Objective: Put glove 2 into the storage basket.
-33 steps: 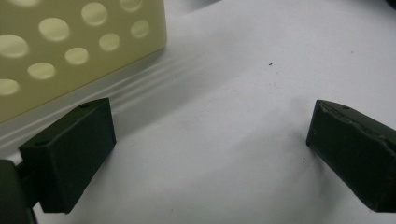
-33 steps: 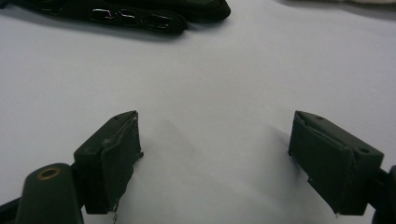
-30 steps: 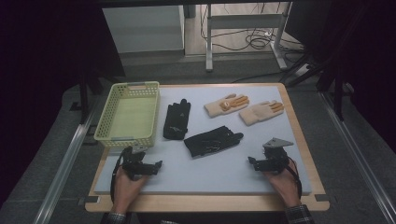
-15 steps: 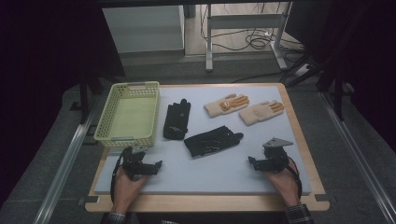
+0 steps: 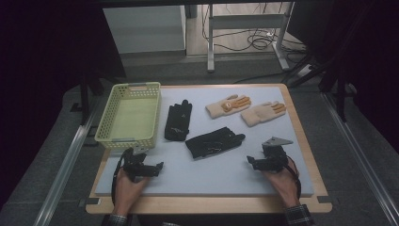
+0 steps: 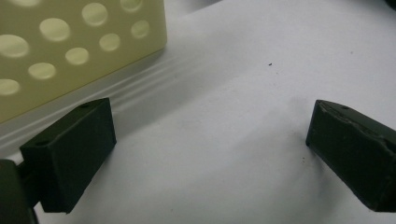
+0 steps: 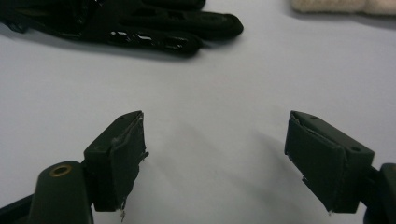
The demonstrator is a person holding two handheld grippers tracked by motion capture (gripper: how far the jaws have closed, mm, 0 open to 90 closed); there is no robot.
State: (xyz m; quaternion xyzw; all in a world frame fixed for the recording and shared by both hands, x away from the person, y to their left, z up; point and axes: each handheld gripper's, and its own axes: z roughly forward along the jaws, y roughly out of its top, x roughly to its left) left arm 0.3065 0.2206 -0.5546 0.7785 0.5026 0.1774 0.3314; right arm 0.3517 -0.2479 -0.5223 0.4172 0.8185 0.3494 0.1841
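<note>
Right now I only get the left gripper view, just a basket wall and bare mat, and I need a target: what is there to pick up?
Observer: Four gloves lie on the mat: a black glove beside the basket, a slanted black glove, a left beige glove and a right beige glove.
Operator: Which is nearest my left claw?
Observer: The slanted black glove, mid-mat, up and to the right of the left claw in the high view.
Operator: Anything in the basket?
Observer: No, the yellow-green basket is empty.
</note>
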